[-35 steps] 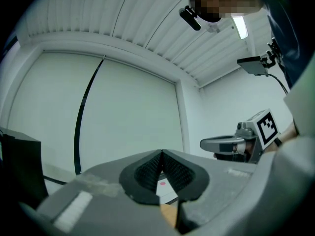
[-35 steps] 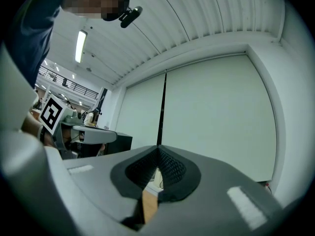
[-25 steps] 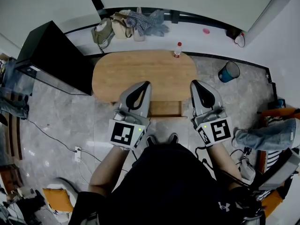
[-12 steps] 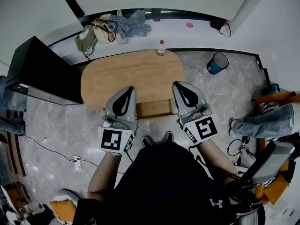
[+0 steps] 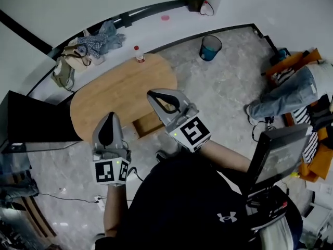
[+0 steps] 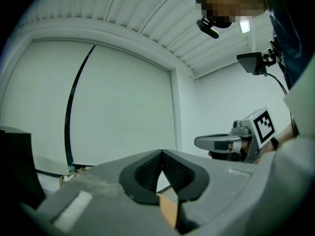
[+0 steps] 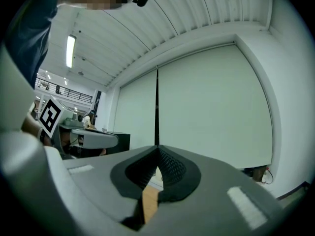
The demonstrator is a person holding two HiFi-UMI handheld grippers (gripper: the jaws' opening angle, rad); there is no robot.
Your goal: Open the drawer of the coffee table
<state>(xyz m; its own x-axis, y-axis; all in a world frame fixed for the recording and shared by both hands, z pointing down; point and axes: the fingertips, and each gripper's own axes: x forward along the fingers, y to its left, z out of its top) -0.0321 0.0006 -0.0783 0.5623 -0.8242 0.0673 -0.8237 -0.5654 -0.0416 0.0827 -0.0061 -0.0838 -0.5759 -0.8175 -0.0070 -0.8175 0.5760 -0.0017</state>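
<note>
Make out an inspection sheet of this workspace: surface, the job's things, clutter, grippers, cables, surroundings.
Surface: oval wooden coffee table, its top bare but for one bottle.
Job's things: the drawer seems to jut out a little from the table's near side.
Clutter: red-capped bottle, upright at the table's far edge.
Grippers: left gripper and right gripper, both with jaws shut and nothing held; neither is on the drawer.
Cables: a cable on the floor runs to a power strip.
Surroundings: black cabinet, blue bin, bags and clothes by the wall, a seated person's legs at the right.
</note>
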